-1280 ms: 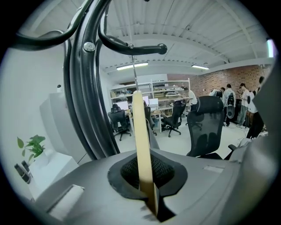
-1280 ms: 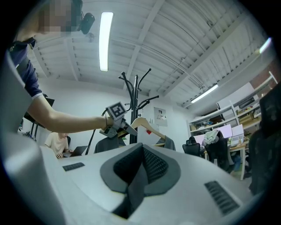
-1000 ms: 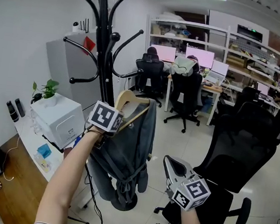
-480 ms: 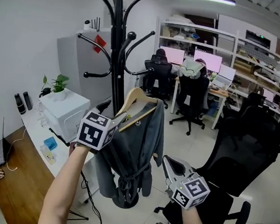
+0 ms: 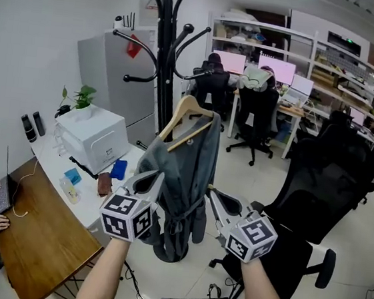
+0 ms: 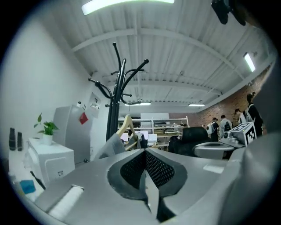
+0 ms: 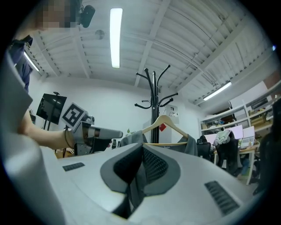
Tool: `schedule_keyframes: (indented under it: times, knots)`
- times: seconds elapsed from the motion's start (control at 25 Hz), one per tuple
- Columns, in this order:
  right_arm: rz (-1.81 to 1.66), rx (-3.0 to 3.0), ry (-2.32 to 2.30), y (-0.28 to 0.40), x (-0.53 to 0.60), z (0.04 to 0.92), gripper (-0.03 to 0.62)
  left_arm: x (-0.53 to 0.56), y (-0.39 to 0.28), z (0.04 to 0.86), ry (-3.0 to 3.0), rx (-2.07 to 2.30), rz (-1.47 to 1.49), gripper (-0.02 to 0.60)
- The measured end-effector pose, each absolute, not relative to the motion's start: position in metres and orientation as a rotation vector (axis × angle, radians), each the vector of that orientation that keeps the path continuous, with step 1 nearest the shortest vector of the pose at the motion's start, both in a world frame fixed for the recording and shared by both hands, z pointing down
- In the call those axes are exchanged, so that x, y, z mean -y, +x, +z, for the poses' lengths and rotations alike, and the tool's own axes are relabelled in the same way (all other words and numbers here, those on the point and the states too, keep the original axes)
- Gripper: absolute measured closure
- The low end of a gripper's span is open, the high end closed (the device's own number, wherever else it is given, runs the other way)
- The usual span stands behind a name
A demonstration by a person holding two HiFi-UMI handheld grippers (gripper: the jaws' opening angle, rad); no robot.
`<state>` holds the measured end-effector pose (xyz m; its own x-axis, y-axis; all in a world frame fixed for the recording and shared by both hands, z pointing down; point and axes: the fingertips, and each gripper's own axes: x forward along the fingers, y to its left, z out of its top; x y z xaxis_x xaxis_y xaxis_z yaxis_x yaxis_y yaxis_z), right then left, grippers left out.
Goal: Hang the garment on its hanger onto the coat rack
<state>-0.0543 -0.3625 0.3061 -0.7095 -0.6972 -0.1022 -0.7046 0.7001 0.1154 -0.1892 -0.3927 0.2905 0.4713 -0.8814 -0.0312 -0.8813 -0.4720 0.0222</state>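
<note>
A grey garment [image 5: 183, 172] hangs on a wooden hanger [image 5: 185, 117], and the hanger's hook sits by a lower arm of the black coat rack [image 5: 162, 49]. Neither gripper touches it. My left gripper [image 5: 148, 183] is below and left of the garment; its jaws have just closed, with nothing between them. My right gripper [image 5: 214, 197] is low on the garment's right, shut and empty. In the left gripper view the rack [image 6: 117, 90] and hanger [image 6: 127, 125] stand ahead of the shut left gripper [image 6: 145, 151]. The right gripper view shows the hanger [image 7: 165, 125], the garment [image 7: 131, 139] and the left gripper [image 7: 115, 133].
A white box [image 5: 99, 139] and a plant [image 5: 80, 96] stand on a white table at left, beside a wooden desk [image 5: 39, 242]. A grey cabinet [image 5: 115, 63] is behind the rack. A black office chair [image 5: 319, 197] stands at right, with desks, monitors and seated people behind it.
My left gripper has let go of the hanger and drawn back and down towards me. The garment stays hanging by the rack. My right gripper has drifted slightly left.
</note>
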Motion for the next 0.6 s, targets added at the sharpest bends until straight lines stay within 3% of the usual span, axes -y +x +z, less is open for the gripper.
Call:
schedule_keyframes:
  times: [0.6]
  knots:
    - [0.099,-2.868,-1.162,-0.1,0.319,0.316,0.557,0.331,-0.174,0.335,2.728,1.338,-0.043,0.577]
